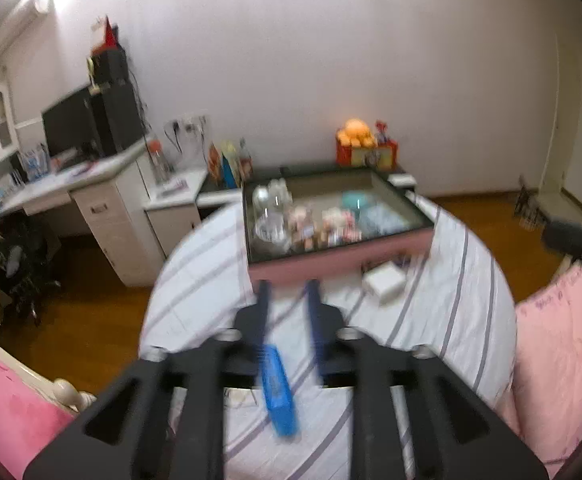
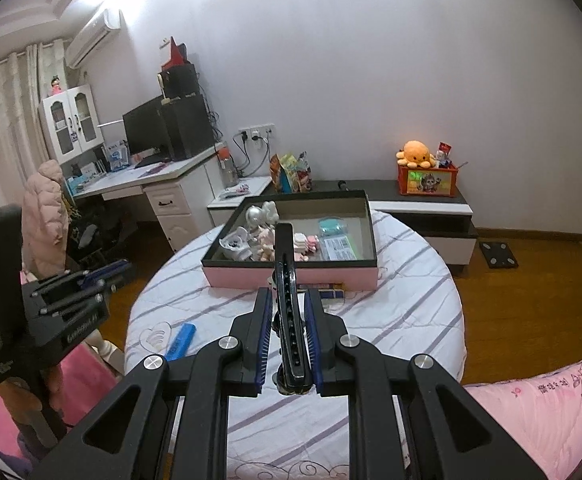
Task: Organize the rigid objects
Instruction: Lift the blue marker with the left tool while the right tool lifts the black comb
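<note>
Landmark: shallow pink-sided box with dark rim, sitting on the round bed with white, grey-striped cover.

Right gripper: jaws narrow, blue pads clamped on a long black curved plastic object with a row of holes. The object stands up between the fingers, its upper end in line with the near wall of the pink box in the right wrist view; whether it reaches over the box cannot be told.

Left gripper: jaws partly apart, nothing pressed between the blue pads. Picture is motion-blurred. Fingertips lie just short of the near wall of the pink box.

Bright blue flat rectangular plastic bar: lies on the striped cover, on the near side of the pink box and well apart from it, under the left gripper's fingers and not gripped. In the right wrist view the same bar lies left of the box, near the bed's edge.

Inside the pink box: small pale figurines, a teal item and a clear packet with a printed label, gathered toward the left and middle of it.

White block on the cover just in front of the box's right corner.
</note>
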`<state>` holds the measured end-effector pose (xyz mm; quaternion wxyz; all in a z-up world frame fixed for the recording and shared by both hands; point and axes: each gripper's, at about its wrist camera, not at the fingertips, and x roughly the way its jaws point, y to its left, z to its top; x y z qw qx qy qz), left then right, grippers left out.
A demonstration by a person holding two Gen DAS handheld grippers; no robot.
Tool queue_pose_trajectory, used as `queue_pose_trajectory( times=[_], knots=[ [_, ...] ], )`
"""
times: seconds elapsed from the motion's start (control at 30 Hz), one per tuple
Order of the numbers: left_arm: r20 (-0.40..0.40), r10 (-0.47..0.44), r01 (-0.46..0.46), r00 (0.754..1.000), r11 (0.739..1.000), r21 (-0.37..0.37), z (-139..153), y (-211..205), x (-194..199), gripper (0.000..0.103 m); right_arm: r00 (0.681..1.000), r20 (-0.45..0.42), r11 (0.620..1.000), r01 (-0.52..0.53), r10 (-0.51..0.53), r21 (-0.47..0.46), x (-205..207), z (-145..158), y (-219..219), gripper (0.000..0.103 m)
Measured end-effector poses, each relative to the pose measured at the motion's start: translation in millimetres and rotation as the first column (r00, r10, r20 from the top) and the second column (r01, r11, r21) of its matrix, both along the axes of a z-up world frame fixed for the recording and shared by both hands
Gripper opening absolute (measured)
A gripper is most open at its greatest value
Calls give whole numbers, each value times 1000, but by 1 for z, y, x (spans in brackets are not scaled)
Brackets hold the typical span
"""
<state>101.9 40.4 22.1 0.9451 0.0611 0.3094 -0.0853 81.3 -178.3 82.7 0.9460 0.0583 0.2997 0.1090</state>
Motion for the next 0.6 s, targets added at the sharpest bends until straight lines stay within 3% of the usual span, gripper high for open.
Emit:
queue_pose_trajectory(
  times=[0.07,0.2,0.23,0.27,0.3,0.33,0.37,0.5,0.6],
  knots=[
    [-52,42,-42,998,999,0,-20,7,8,72,1000,-25,1000,1,-1,1,5,-6,-1,17],
    [-206,70,-64,976,997,35,-71,8,31,74,996,-94,1000,2,-1,3,19,-25,1,17],
    [-243,73,-64,967,997,45,-84,7,37,72,992,-126,1000,-3,3,3,25,-34,3,17],
    [-286,78,-64,955,996,58,-99,5,44,57,989,-146,1000,-5,6,5,29,-39,5,17],
    [-337,82,-63,938,996,67,-116,5,51,29,986,-164,1000,-10,11,8,33,-46,6,17],
    [-387,88,-68,918,996,63,-131,5,56,29,984,-178,1000,-13,14,8,36,-50,7,17],
    [-313,89,-84,945,996,29,-130,8,53,26,979,-202,1000,-15,16,6,40,-56,9,17],
    [-358,86,-89,930,996,7,-130,9,56,26,971,-238,1000,-14,14,3,48,-67,10,17],
    [-331,74,-85,941,996,-18,-115,11,53,26,975,-223,1000,-16,17,5,47,-63,9,17]
  ],
)
